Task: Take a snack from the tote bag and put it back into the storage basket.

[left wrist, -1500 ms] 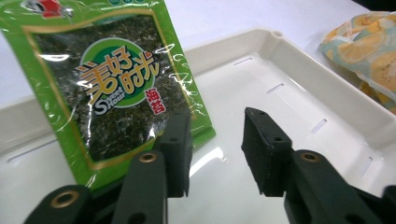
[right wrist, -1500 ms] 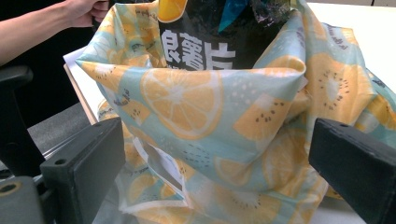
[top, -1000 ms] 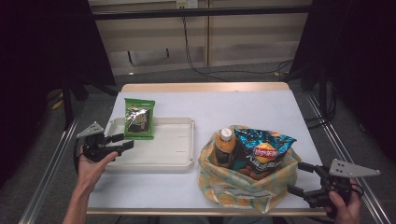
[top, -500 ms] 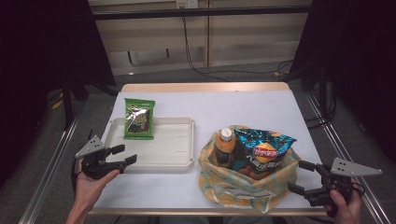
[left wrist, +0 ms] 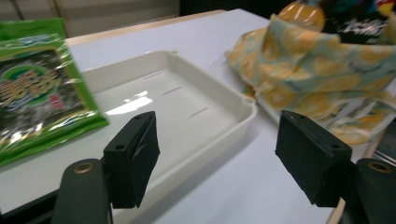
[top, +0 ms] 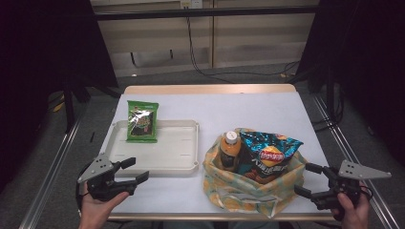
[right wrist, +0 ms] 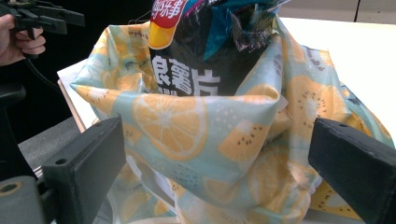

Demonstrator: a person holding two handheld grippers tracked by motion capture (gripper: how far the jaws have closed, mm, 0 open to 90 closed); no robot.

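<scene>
Both grippers stand with jaws spread and nothing between them. Held at the near left corner of the table, the left gripper hangs just off the near left corner of the white tray, its jaws pointing across toward the tray and the bag. Along those jaws, in the left gripper view, the tray's near corner lies between the two black pads, apart from both. A green snack packet rests on the tray's far left part, its upper end reaching over the far rim onto the white table; in the left gripper view the packet lies flat at the left.

At the near right corner, the right gripper points at the side of the fruit-print cloth bag, close to it but not touching. In the right gripper view the bag, printed with orange and kiwi slices, stands between the two wide-apart pads.

Inside the bag, a dark blue crisp packet sticks up out of the open top, and an orange drink bottle with a pale cap stands just beside it on the tray side. Bag and tray sit near each other, the bag just right of the tray's near right corner.
</scene>
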